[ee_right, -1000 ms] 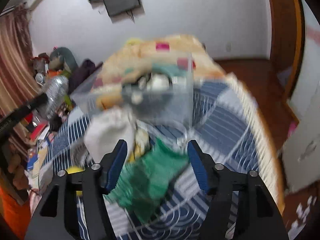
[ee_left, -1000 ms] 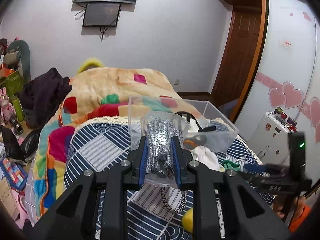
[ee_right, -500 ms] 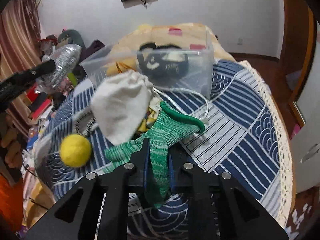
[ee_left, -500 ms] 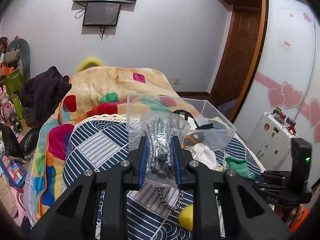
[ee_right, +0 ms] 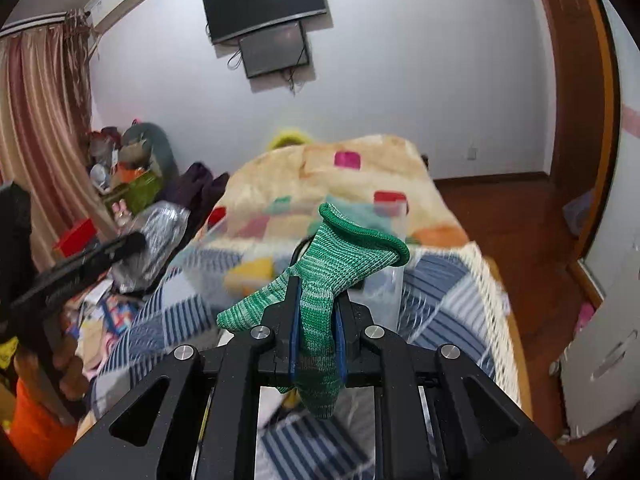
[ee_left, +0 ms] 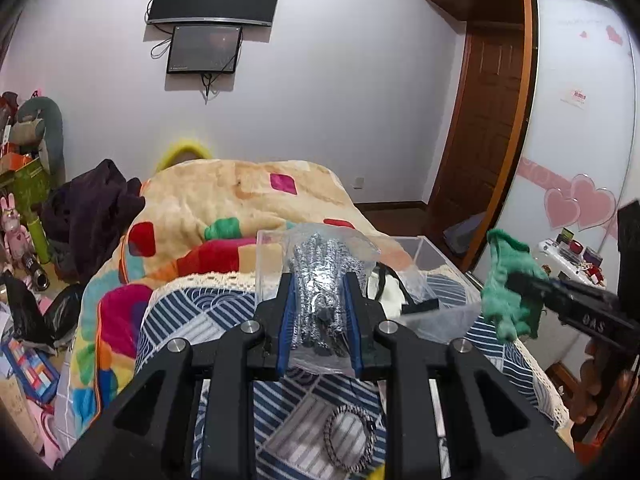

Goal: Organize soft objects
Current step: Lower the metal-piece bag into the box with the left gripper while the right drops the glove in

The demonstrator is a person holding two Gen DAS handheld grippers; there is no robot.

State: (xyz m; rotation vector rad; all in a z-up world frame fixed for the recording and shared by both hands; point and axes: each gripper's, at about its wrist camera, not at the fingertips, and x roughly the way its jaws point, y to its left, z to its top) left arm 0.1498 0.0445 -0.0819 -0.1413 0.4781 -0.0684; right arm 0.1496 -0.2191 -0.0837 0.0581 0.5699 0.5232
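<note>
My left gripper point(ee_left: 320, 300) is shut on a clear plastic bag of silver metallic mesh point(ee_left: 326, 276), held up in front of the clear plastic bin point(ee_left: 424, 256) on the blue striped tablecloth point(ee_left: 192, 316). My right gripper point(ee_right: 316, 320) is shut on a green knitted glove point(ee_right: 340, 260) and holds it in the air before the bin point(ee_right: 384, 280). The glove also shows in the left wrist view point(ee_left: 508, 284), to the right of the bin. The silver bag shows at the left in the right wrist view point(ee_right: 152, 240).
A beaded ring point(ee_left: 348, 440) lies on the cloth below my left gripper. A colourful blanket point(ee_left: 224, 208) covers the bed behind the table. Clutter and toys point(ee_left: 24, 216) stand on the left, and a wooden door point(ee_left: 476, 152) and a white cabinet point(ee_right: 600, 360) on the right.
My right gripper has closed on the green glove and lifted it off the cloth. The left gripper has moved closer to the bin with the silver bag.
</note>
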